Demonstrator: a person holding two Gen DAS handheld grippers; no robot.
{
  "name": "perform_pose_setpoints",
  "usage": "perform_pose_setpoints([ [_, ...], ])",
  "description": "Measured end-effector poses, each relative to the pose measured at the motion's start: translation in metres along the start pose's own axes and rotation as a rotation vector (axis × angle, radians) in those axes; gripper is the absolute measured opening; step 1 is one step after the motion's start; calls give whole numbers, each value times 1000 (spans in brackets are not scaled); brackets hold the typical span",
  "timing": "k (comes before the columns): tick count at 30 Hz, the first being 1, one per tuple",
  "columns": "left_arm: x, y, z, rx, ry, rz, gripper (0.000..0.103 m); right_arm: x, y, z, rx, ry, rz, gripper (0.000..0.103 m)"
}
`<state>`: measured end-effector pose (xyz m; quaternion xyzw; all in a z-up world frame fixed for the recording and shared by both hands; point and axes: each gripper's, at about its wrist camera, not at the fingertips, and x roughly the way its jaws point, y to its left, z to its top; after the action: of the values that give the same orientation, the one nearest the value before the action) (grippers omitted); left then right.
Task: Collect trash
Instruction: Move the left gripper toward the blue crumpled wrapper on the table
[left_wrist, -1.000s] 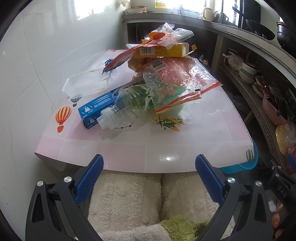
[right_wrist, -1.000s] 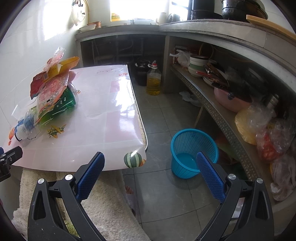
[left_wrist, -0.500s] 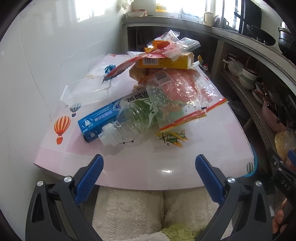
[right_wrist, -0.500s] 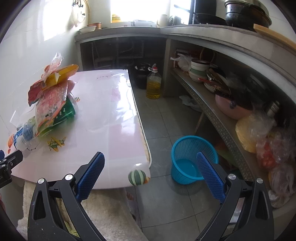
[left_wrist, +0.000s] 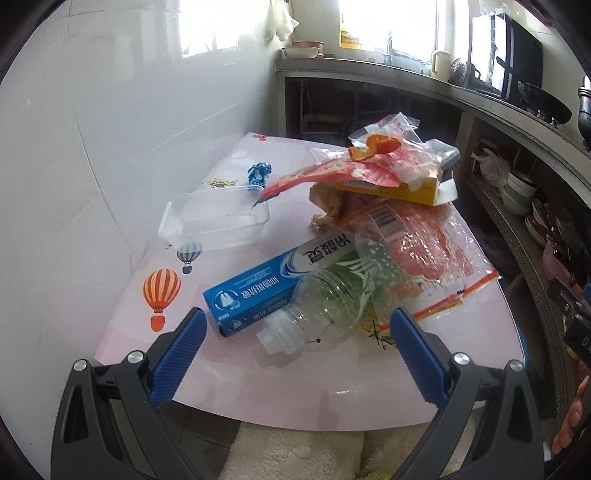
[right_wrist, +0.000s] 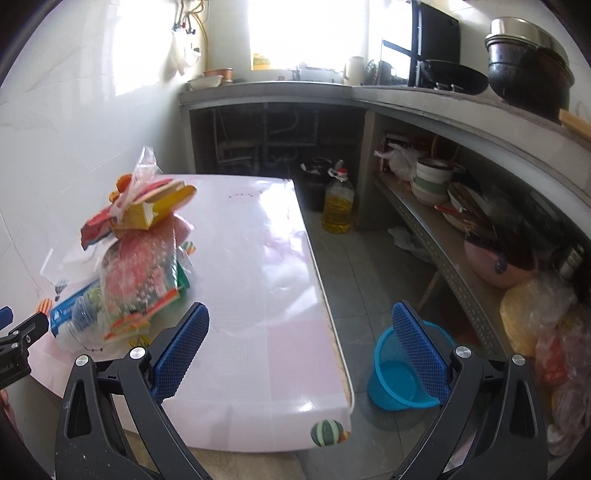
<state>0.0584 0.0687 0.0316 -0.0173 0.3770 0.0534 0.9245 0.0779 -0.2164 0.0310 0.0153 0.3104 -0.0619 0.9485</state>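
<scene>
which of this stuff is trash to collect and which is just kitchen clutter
For the job:
plastic bottle
blue toothpaste box
clear plastic tray
yellow carton
snack wrappers
blue candy wrapper
blue basket

Lying about:
oil bottle
stacked bowls
black pot

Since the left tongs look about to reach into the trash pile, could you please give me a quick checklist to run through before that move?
1. Left tongs open and empty: ok.
2. Right tongs open and empty: ok.
3. Plastic bottle within the left tongs' line, cap end facing them: ok.
4. Bottle free to lift: not ok, a clear wrapper drapes over its far end.
5. Blue basket on the floor beside the table, upright and open: ok.
6. Yellow box stack steady on top of the pile: cannot tell.
</scene>
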Motion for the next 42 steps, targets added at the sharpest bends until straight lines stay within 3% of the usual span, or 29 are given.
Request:
perform_pose_setpoints([
  [10,19,27,25,-24,-11,-11,97,15,4,8,-5,-8,77,95],
  [13,26,36,41,-37,-10,-47,97,18,2,11,14,-17,85,95],
  [20,46,58,81,-57,-74,-63,97,26,5,21,19,-9,92,95],
  [25,58,66,110,-45,-132,-142,97,35,11,22,10,23,121,95],
  [30,68,75,149,-50,-171,-159,97,40,14,28,4,25,139,95],
  [34,88,89,188,-76,-121,-177,97,45,14,32,8,26,153,95],
  [37,111,96,216,-70,-63,-145,97,50,16,36,6,39,170,95],
  [42,162,106,264,-88,74,-203,97,55,16,42,11,33,186,95],
])
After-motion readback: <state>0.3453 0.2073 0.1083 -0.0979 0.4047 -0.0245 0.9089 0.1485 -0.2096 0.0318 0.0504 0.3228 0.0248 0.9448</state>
